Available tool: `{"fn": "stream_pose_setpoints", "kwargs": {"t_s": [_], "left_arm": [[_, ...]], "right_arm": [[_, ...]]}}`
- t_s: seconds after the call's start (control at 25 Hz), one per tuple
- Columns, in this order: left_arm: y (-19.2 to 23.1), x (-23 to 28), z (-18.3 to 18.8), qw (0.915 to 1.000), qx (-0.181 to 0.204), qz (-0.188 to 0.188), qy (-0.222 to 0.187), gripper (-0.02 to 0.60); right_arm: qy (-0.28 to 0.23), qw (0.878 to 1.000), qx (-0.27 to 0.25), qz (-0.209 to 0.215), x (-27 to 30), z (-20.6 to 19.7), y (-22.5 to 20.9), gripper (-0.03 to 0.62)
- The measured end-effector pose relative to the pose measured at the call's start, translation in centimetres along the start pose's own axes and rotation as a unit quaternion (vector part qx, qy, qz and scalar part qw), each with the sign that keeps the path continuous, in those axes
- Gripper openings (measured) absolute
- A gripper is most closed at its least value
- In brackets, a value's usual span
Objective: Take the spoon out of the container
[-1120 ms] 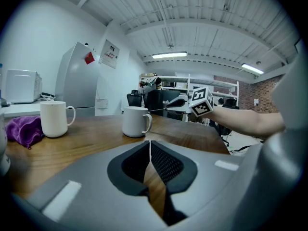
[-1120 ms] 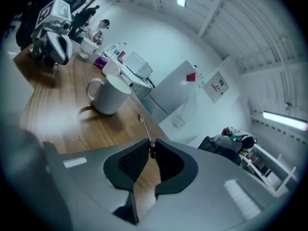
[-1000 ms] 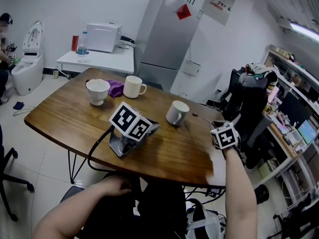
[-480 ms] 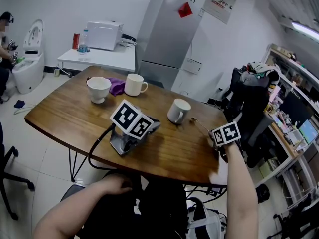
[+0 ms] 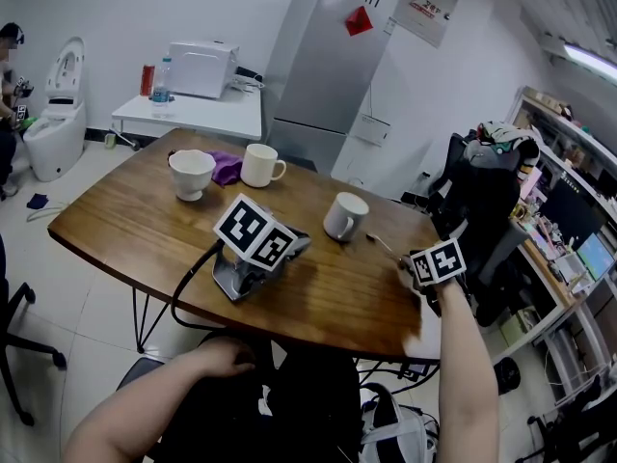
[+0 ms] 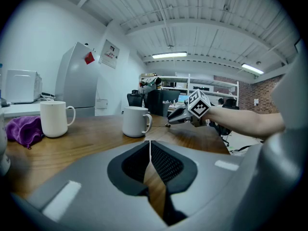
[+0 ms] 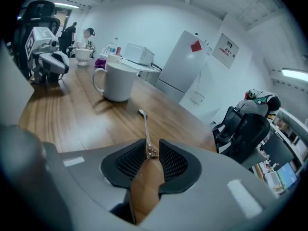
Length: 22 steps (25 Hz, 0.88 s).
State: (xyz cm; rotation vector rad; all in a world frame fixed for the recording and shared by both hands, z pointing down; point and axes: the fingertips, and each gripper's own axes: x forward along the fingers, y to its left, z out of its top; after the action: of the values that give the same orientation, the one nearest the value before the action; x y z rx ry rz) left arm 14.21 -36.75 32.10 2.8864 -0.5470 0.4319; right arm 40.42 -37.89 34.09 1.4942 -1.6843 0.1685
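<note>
Spoon (image 7: 146, 128) on table (image 7: 72, 117), nr mug (image 7: 118, 82)

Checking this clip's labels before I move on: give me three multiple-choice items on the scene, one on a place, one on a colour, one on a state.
1. Where is the spoon?
A. inside a mug
B. flat on the table
C. on the floor

2. What colour is the cloth beside the far mug?
A. green
B. purple
C. yellow

3. How do the jaws of the right gripper stand?
A. apart, round the spoon's handle end
B. shut on a mug
C. shut together, empty

Answers:
1 B: it lies on the wood, out of the near mug.
2 B: the crumpled cloth is purple.
3 A: the jaws have just been opening, and the pads stand clear of the handle end between them.
</note>
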Motion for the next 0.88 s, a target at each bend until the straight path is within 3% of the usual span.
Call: {"fn": "stream_pose_setpoints", "kwargs": {"t_s": [0.24,0.36,0.52,0.72,0.88], "left_arm": [[0.1,0.0,0.0,1.0,0.001,-0.001,0.0,0.012],[0.1,0.0,0.0,1.0,0.001,0.0,0.0,0.012],[0.1,0.0,-0.1,1.0,0.001,0.0,0.0,0.012],[0.1,-0.1,-0.1,1.0,0.0,-0.001,0.0,0.012],[0.1,-0.2,-0.1,1.0,0.001,0.0,0.0,0.012]], "right_arm": [[-0.023,1.0,-0.003,-0.007,-0.6,1.1,0.2,0.069],[-0.055,0.998,0.001,-0.021,-1.5,2.3,0.0,0.003],[-0.1,0.995,0.009,-0.022,-3.0,4.2,0.3,0.003],[-0.16,0.987,0.03,0.004,-4.8,6.6,1.6,0.002],[-0.203,0.976,0.055,0.049,-5.9,8.0,3.6,0.003]]}}
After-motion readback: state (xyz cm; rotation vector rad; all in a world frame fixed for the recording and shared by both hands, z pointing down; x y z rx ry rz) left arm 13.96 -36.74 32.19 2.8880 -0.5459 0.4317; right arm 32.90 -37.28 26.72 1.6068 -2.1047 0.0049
